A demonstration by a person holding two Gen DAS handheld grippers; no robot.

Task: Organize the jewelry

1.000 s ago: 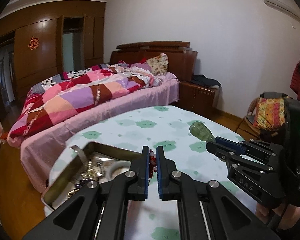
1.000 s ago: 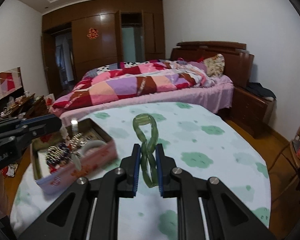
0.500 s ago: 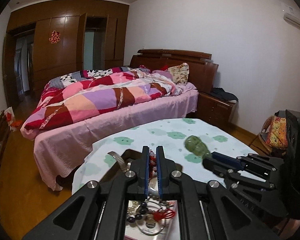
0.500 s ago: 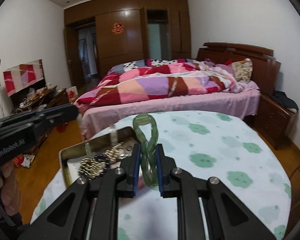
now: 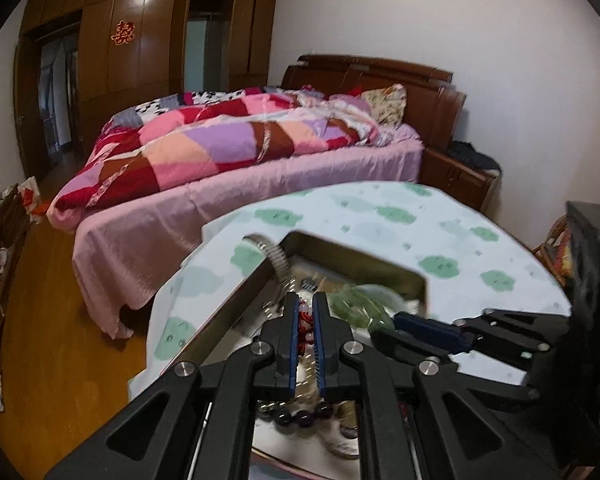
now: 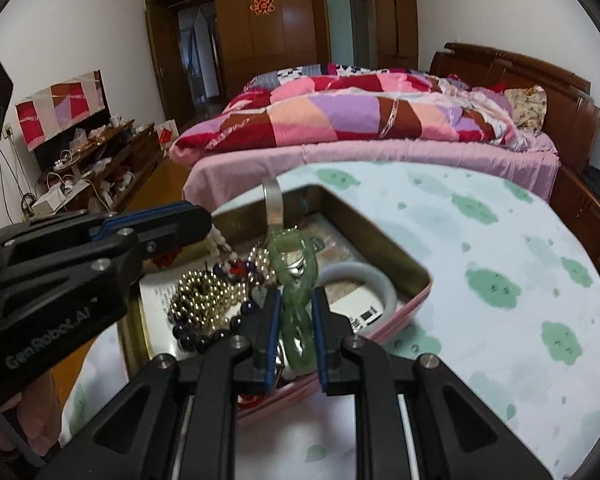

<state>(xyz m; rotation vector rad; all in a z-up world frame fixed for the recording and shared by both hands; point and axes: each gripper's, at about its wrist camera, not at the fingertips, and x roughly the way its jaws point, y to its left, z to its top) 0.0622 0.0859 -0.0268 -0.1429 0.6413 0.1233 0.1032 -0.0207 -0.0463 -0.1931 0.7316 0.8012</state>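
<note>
Both claws have come in from over the bare worktop (image 6: 500,240) to hang above the open tin (image 6: 418,276), so each carried piece looks ready to drop in.

The right claw (image 6: 296,330) is opening: its jaws are parting around the green jade link bracelet (image 6: 296,312), which is between them over the tin's near edge.

The left claw (image 5: 306,334) is pinched narrow on a red-and-white bead string (image 5: 305,320) that dangles over the tin's left side.

Counted in the tin:
- one white jade bangle (image 6: 384,292)
- one heap of gold beads (image 6: 204,300)
- one dark purple bead strand (image 6: 204,334)
- one metal stretch watchband (image 5: 276,258) draped over the far rim (smaller bits are too blurred to count)
</note>
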